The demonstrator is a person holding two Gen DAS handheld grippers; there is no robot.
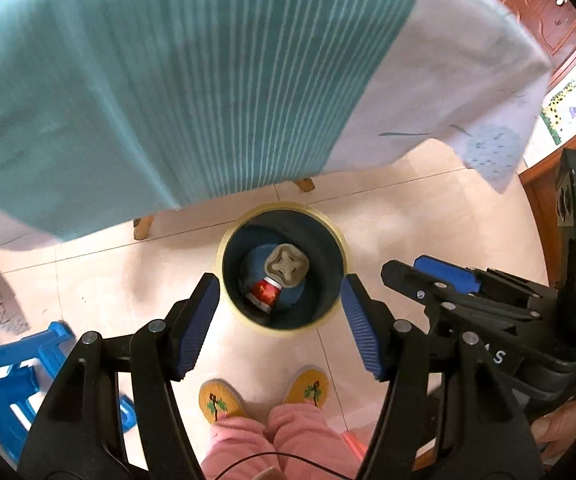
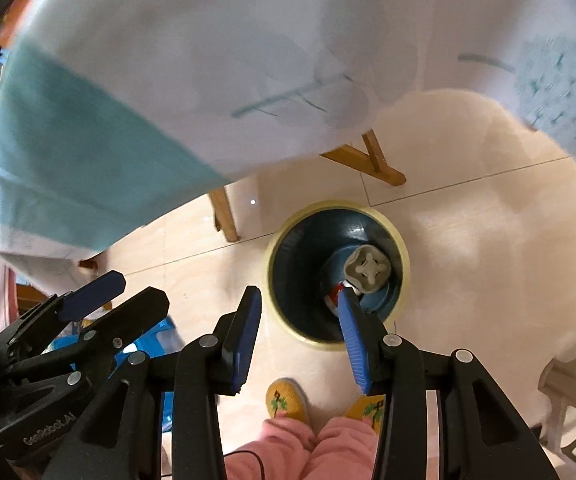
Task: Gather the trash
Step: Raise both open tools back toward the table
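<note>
Below, both grippers point down at the floor with nothing between their jaws; the left gripper (image 1: 280,324) stands wide apart, its ribbed blue pads (image 1: 198,328) set on black hinged plastic arms with silver rivets, and the right gripper (image 2: 298,340) is parted less, its own blue pads (image 2: 244,340) of the same ridged rubber; each gripper shows at the edge of the other's view, cut off by the frame. Under them stands the bin (image 1: 284,210), round, with a pale yellow rim and a dark, smooth blue inside; at its bottom lies the trash, a crushed can (image 1: 276,280) with a red and white printed side and a dented grey end folded into a cross shape; in the right view a pad covers most of its red side, and what else lies under it cannot be made out. Near the bin, pink fleecy trouser legs (image 1: 272,436) end in yellow knitted slippers (image 1: 220,402) with a small tree pattern; the person above the knees is out of view. Beyond hangs a cloth (image 1: 168,80), teal with thin pale stripes and a white border, blurred, hiding all of the table but its wooden legs (image 2: 224,212); a blue plastic stool (image 1: 4,376) is partly cut off on glossy cream tiles (image 1: 428,208).
</note>
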